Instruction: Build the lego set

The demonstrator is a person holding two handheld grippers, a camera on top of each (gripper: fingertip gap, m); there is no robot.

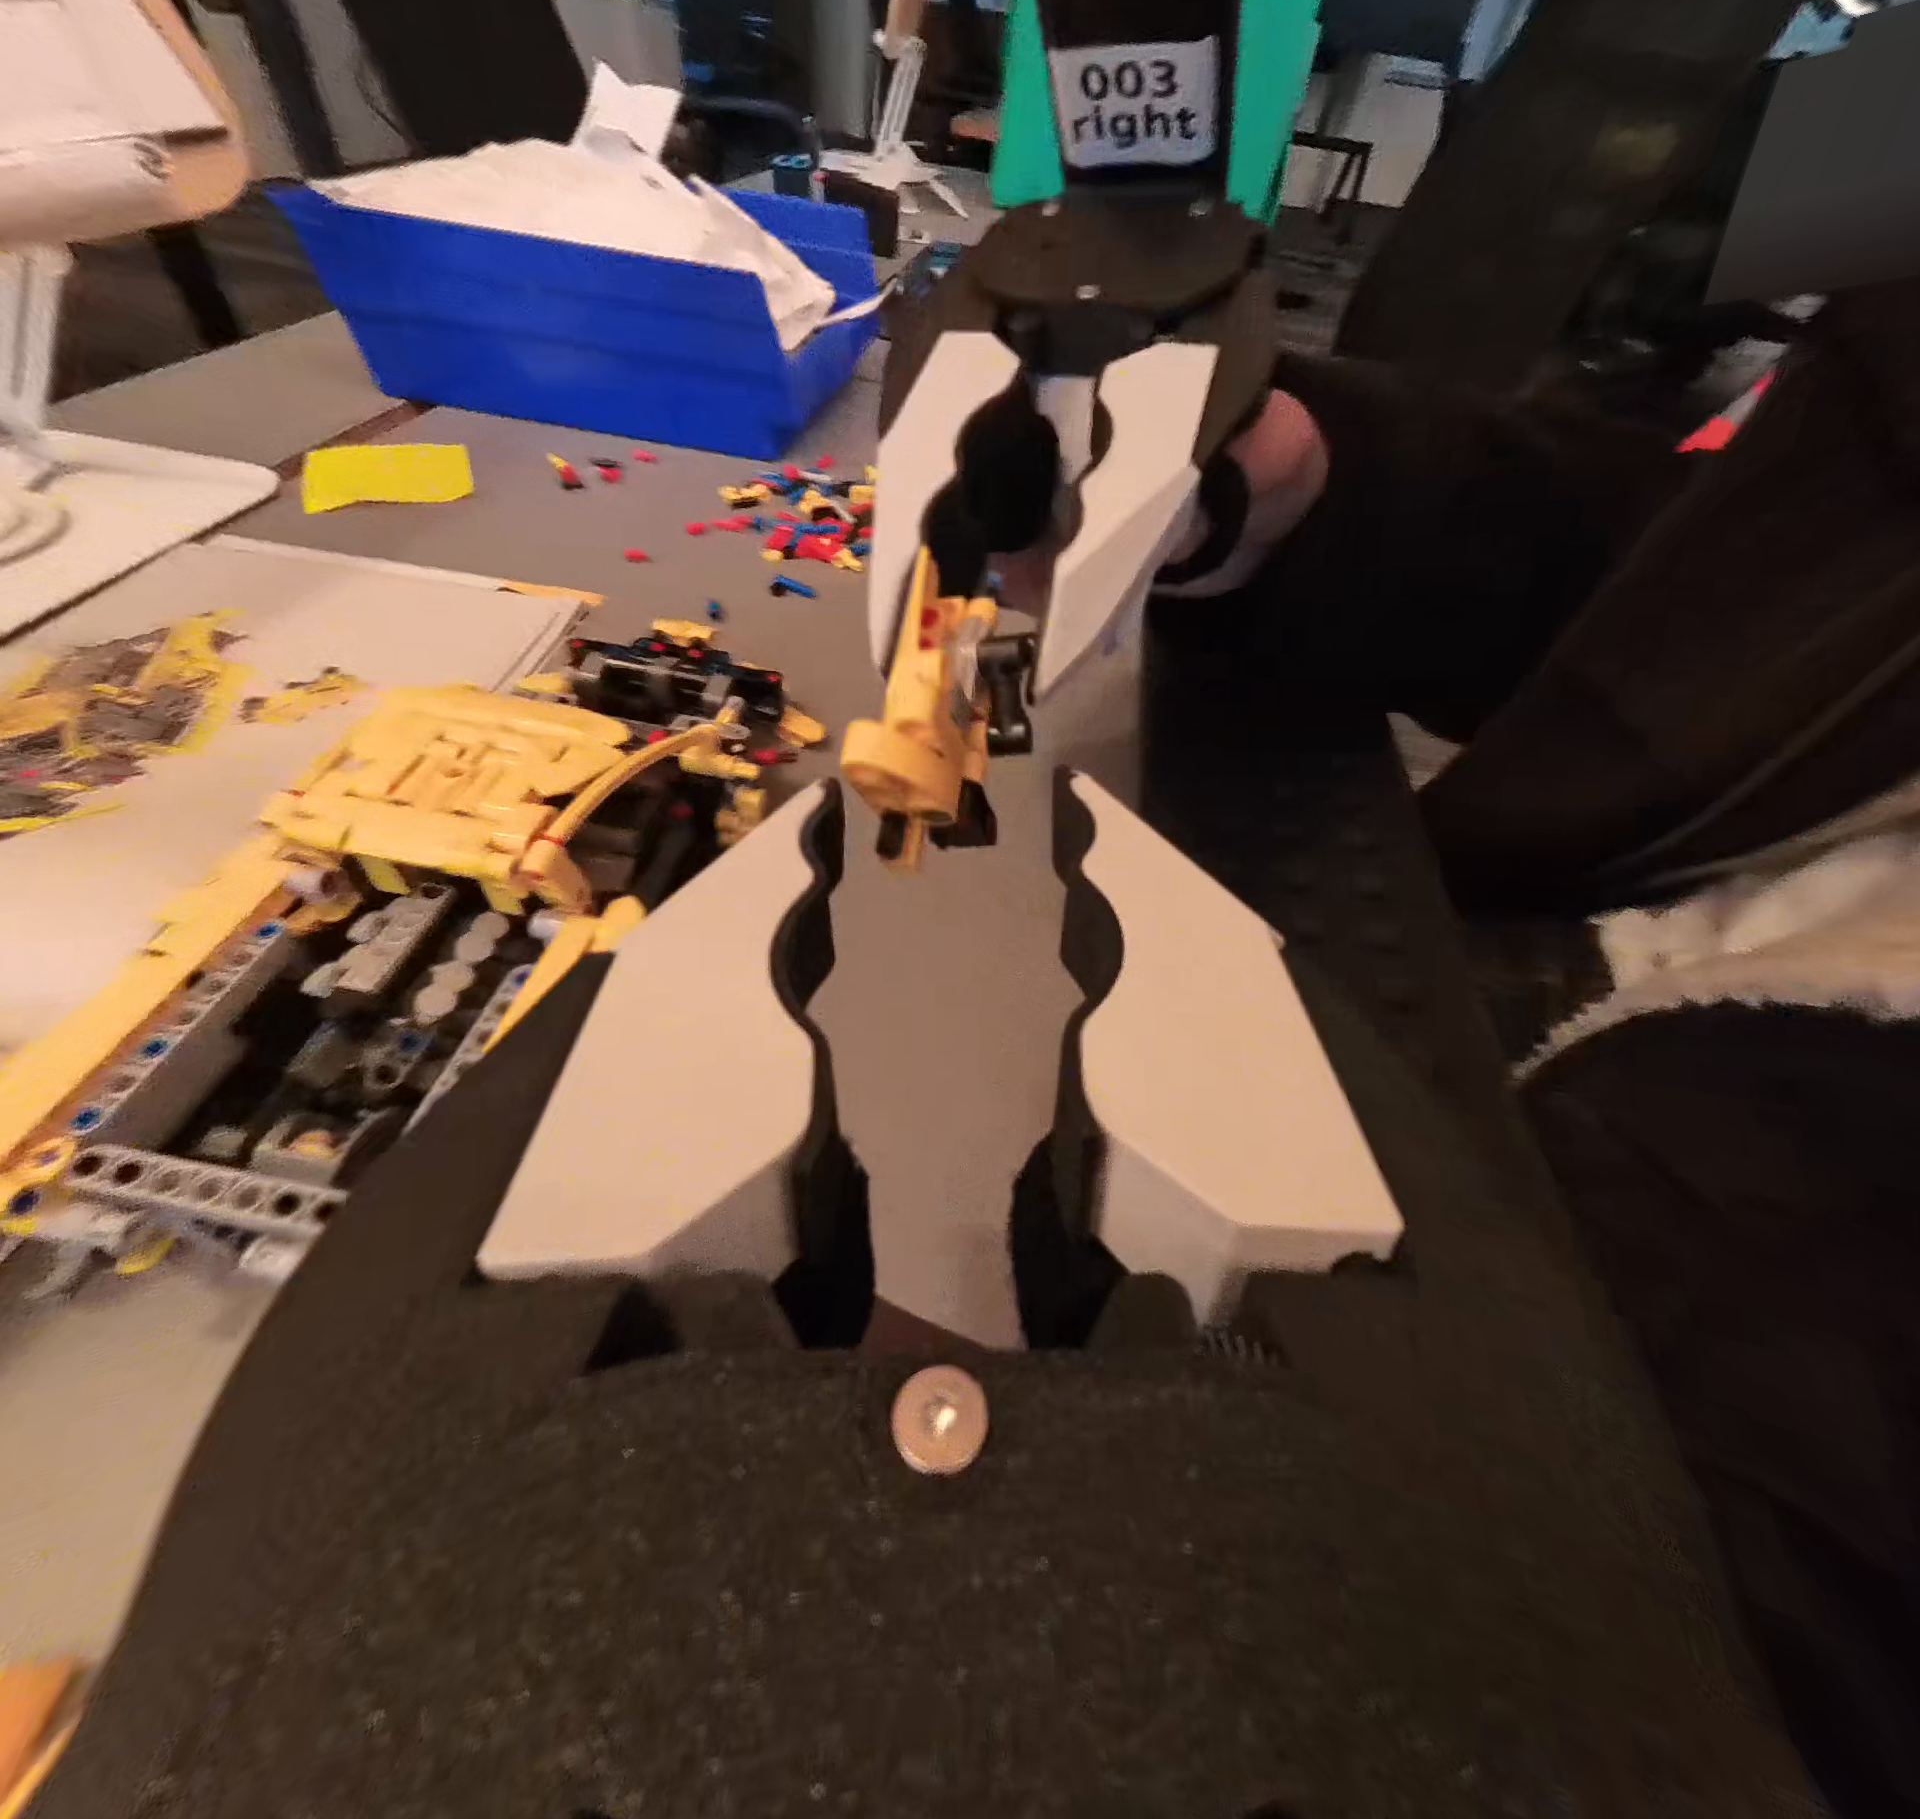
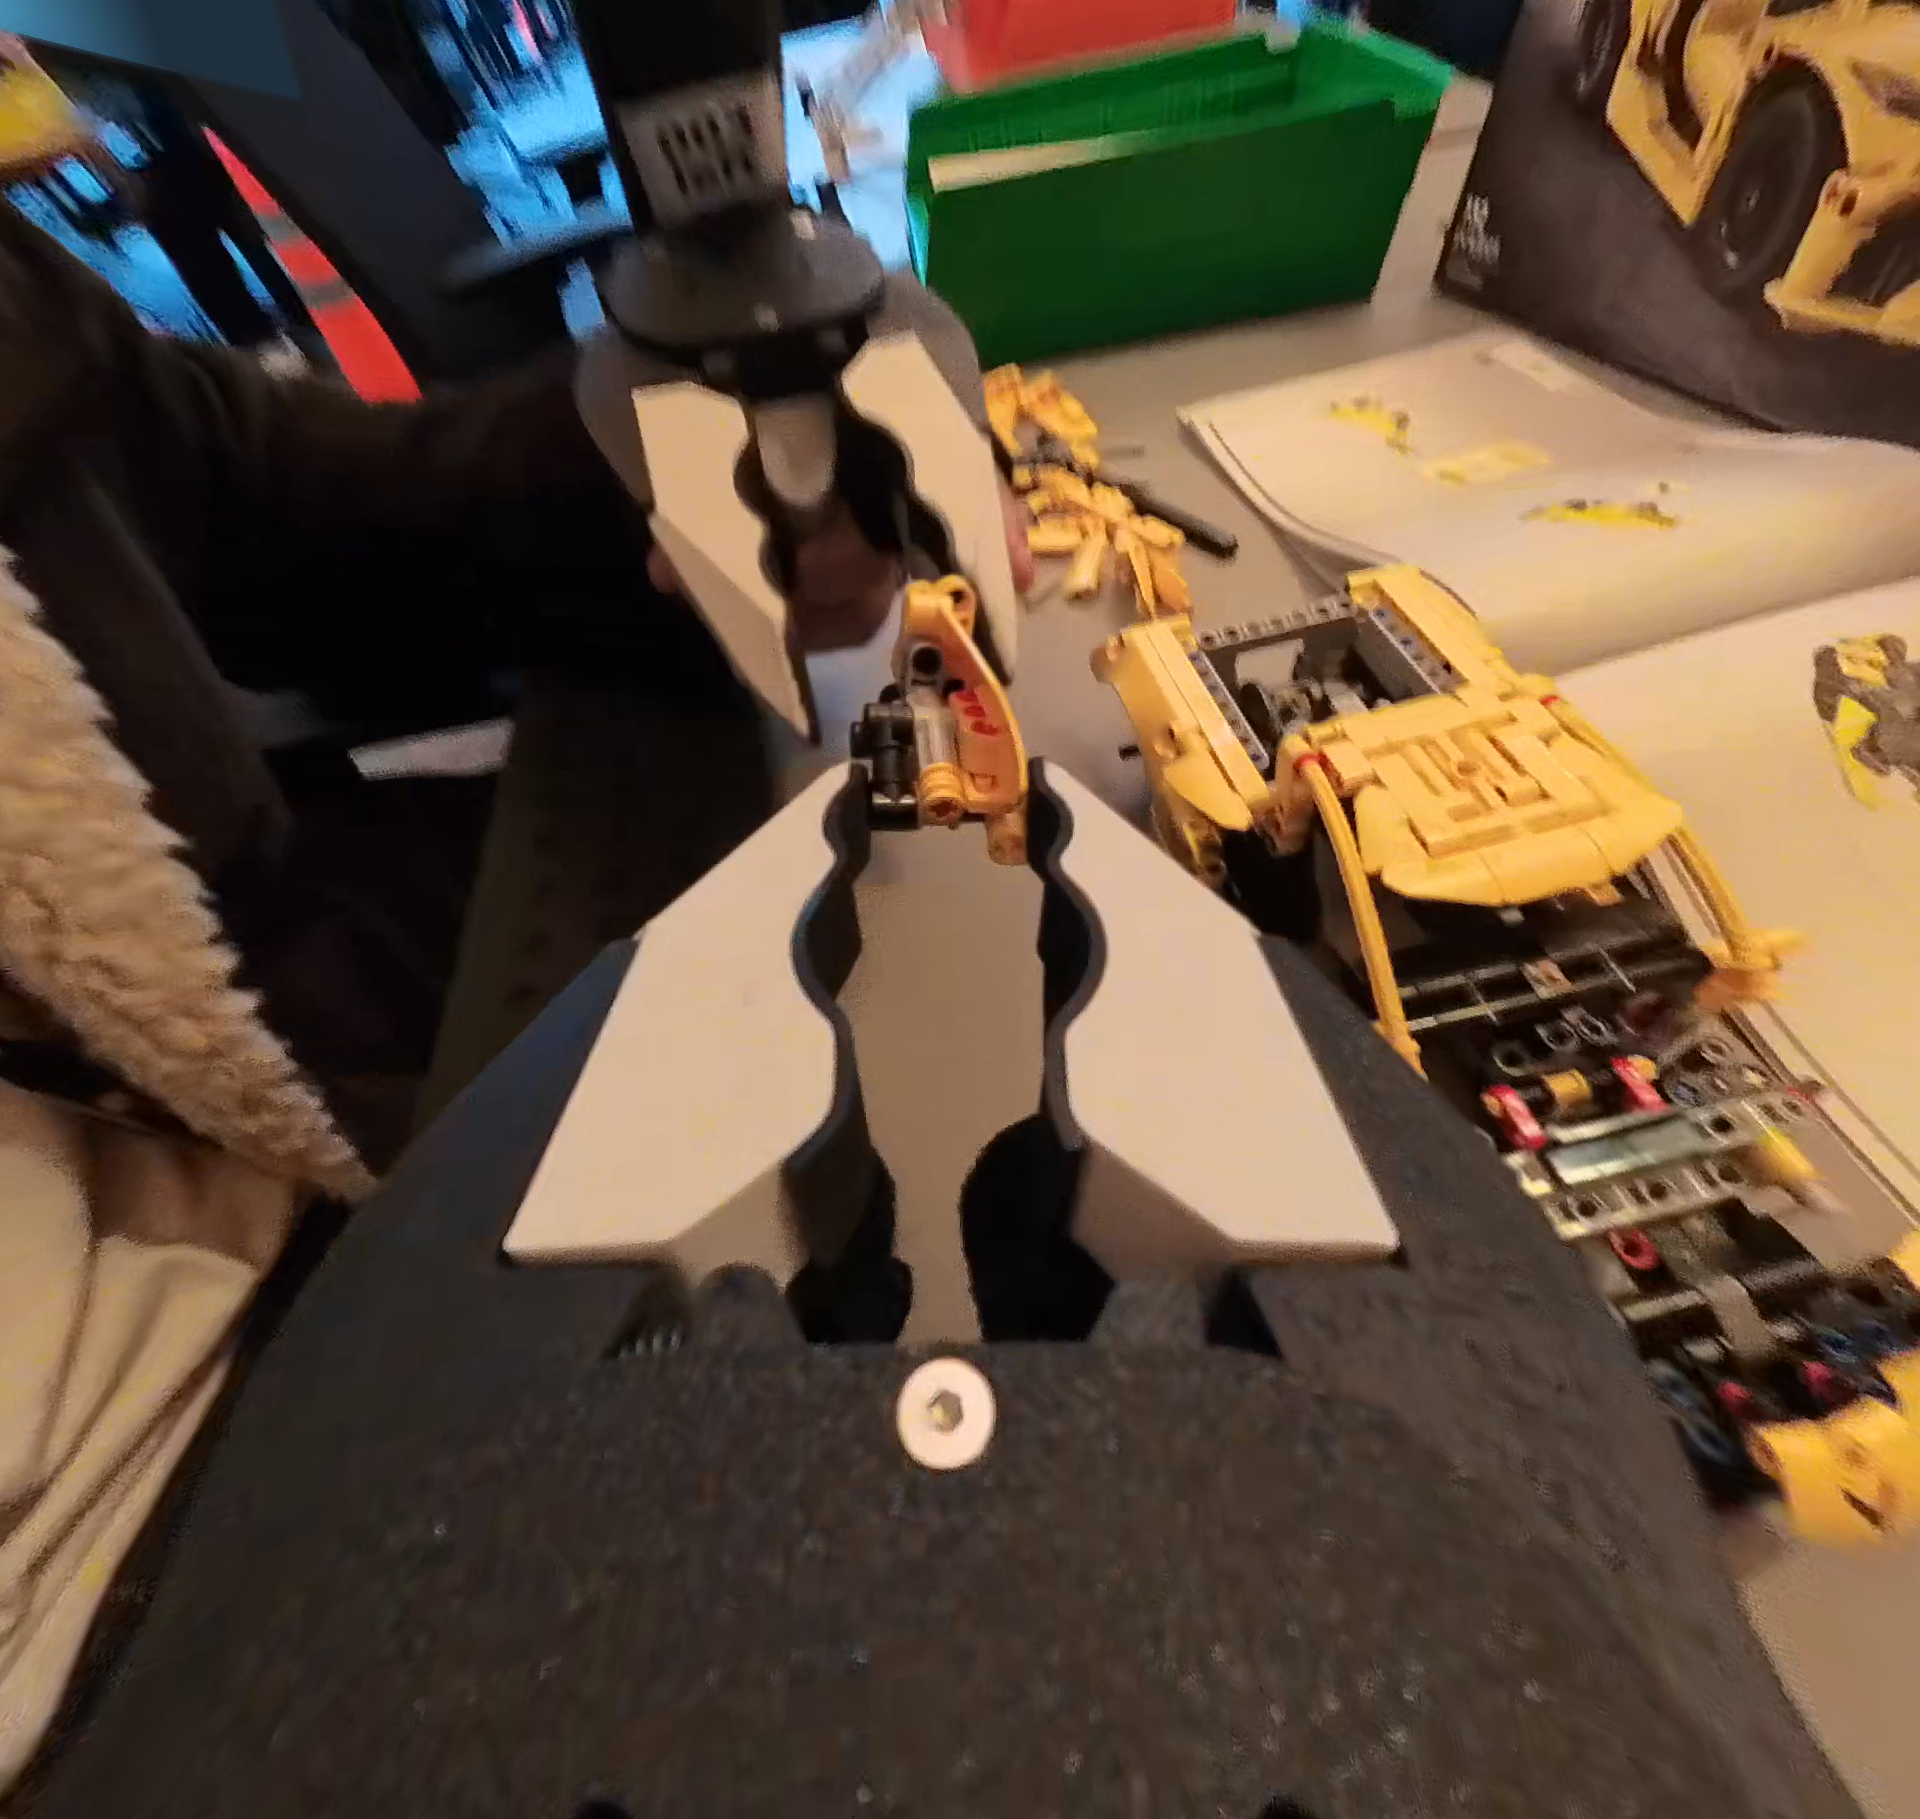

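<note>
The left gripper [image 1: 945,793], jaws spread and empty, is facing the yellow sub-assembly [image 2: 951,741], which is hanging in the air between the two tools with its long axis running tip to tip. The right gripper [image 2: 940,782] is pinching its near end. The car model [image 2: 1455,834] is lying on the grey tabletop [image 1: 644,522], beside the manual.

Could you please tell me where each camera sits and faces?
Left wrist view: on the left gripper, facing along its open fingers at the right gripper gripping a small yellow-and-black lego sub-assembly; a dark sleeve shows.
Right wrist view: on the right gripper, facing back at the left gripper; the other dark sleeve shows.
Shared: both grippers, the sub-assembly, the half-built yellow lego car on the grey table.
</note>
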